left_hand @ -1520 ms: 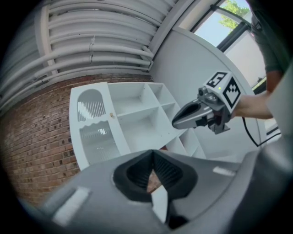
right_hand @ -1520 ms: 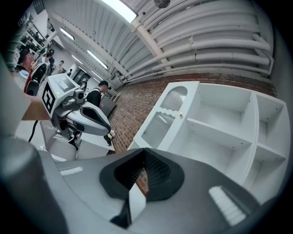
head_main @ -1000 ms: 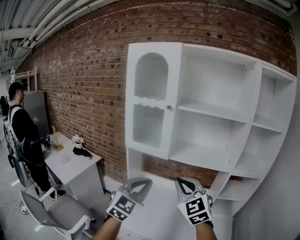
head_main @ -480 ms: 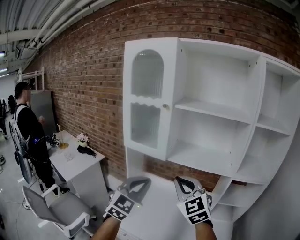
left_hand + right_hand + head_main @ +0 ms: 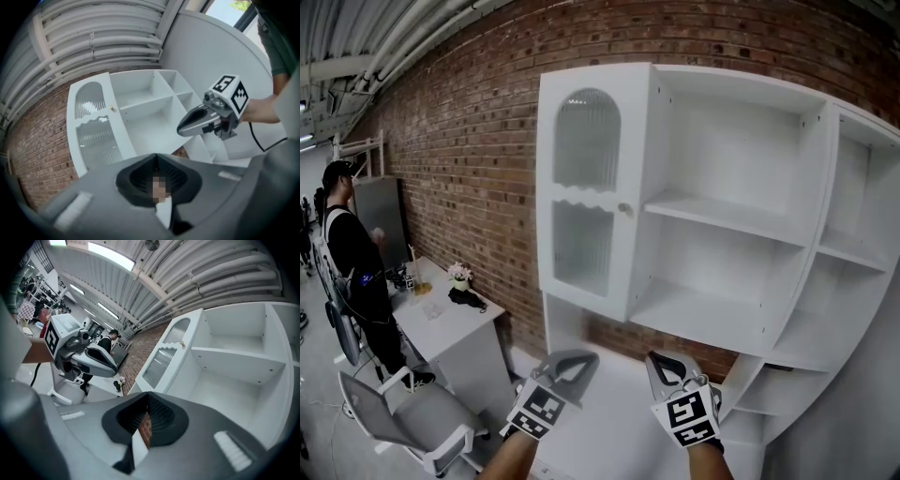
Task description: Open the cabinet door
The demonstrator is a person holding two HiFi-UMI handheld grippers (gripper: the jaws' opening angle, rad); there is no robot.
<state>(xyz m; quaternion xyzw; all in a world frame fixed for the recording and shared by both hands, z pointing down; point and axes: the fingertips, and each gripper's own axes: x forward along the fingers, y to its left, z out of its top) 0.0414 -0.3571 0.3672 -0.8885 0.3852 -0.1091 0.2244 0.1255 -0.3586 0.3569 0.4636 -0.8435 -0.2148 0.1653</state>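
Note:
The white cabinet door (image 5: pixel 586 187), with two ribbed glass panels and a small round knob (image 5: pixel 624 209) at its right edge, is closed on the left bay of a wall cabinet. Both grippers are low in the head view, well below and short of the door. My left gripper (image 5: pixel 574 360) and right gripper (image 5: pixel 662 364) point level toward the cabinet, jaws together, holding nothing. In the left gripper view the door (image 5: pixel 93 126) and knob (image 5: pixel 111 108) lie ahead, left of the right gripper (image 5: pixel 187 130). In the right gripper view, the door (image 5: pixel 164 355) is beyond the left gripper (image 5: pixel 108 367).
Open white shelves (image 5: pixel 741 220) fill the cabinet right of the door, with a white counter (image 5: pixel 619 422) below. A red brick wall (image 5: pixel 469 159) runs left. A person (image 5: pixel 352 253) stands at a white desk (image 5: pixel 455 323) beside a grey chair (image 5: pixel 412 422).
The cabinet has grown larger and sits further left and higher in the head view as I move toward it. Both grippers keep their pose, jaws unchanged.

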